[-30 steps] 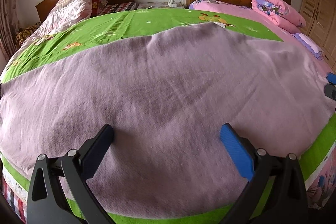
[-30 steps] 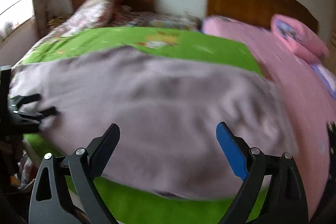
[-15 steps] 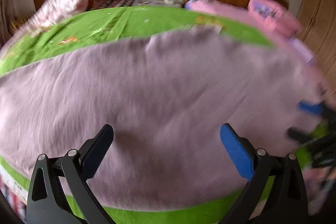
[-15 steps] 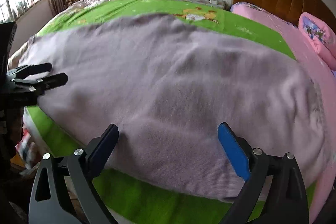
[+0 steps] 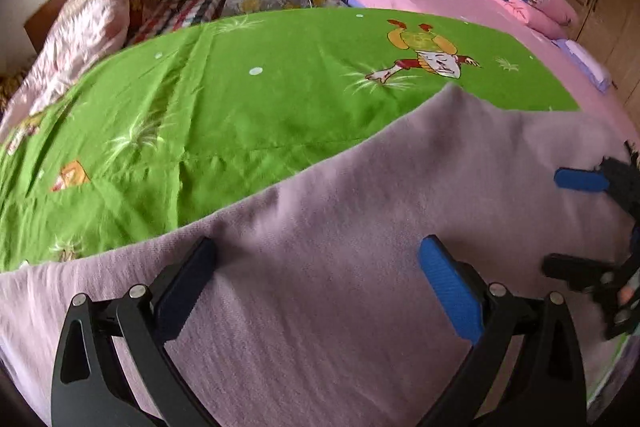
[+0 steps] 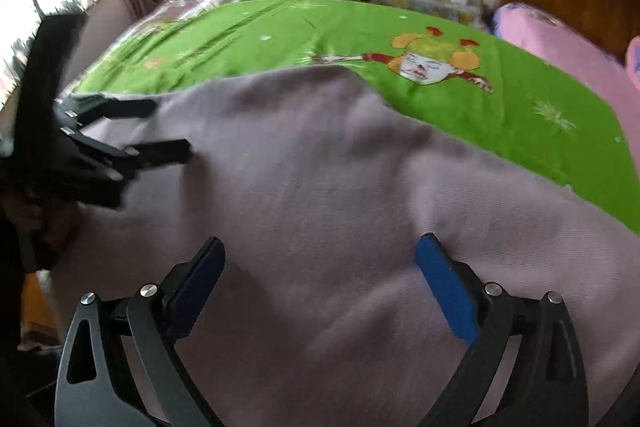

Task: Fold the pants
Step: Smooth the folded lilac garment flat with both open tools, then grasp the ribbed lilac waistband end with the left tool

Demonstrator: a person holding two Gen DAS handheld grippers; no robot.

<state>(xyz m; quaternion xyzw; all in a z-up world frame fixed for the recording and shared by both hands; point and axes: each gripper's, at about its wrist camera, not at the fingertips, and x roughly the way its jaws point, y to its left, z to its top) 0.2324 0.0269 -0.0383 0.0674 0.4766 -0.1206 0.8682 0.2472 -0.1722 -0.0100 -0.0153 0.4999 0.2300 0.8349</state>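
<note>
Lying spread flat on the green sheet (image 5: 256,99), right under both grippers: the purple pants (image 5: 360,267). Hanging wide open and holding nothing: left gripper (image 5: 316,281) and right gripper (image 6: 320,277), jaws just opening wider. Looking like no fold made yet; all folding waiting.

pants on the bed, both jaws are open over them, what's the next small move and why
Probably lower the left gripper onto the near edge of the mauve pants and close. Both sets of jaws stand open with nothing held; the right gripper's have just been opening. The pants lie spread flat across the green sheet, no fold started.
</note>
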